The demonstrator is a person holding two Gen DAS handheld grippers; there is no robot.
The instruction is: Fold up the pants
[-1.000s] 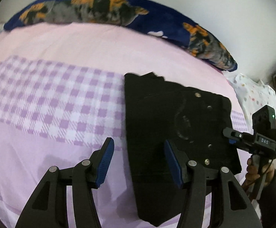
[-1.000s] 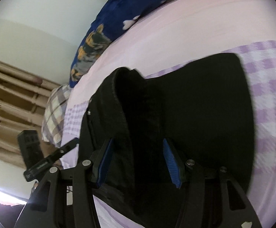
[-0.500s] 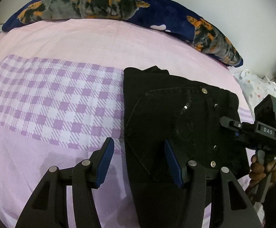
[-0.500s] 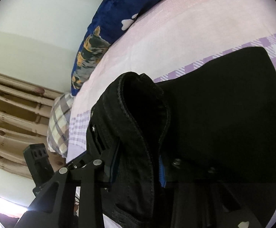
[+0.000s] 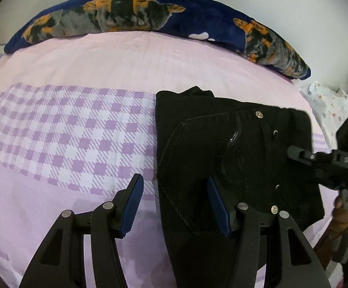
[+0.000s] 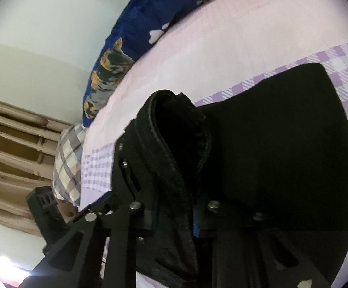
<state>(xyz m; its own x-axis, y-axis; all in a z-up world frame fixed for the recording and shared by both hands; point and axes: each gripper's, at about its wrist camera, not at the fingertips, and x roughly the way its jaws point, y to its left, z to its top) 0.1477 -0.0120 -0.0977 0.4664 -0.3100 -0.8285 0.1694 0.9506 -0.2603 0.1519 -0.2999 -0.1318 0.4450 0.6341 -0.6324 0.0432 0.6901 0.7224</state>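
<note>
closing right gripper (image 6: 174, 218) jaws pinch pants (image 5: 222, 144) waistband; left gripper (image 5: 174, 206) jaws agape, empty.

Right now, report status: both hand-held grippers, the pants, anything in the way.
Left hand-held gripper open, straddling the pants' edge. Right hand-held gripper closing on the bunched waistband. Pants partly folded on the bed. Nothing in the way.

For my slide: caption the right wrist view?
Right gripper closing on the black pants' bunched edge, on a pink bed.
</note>
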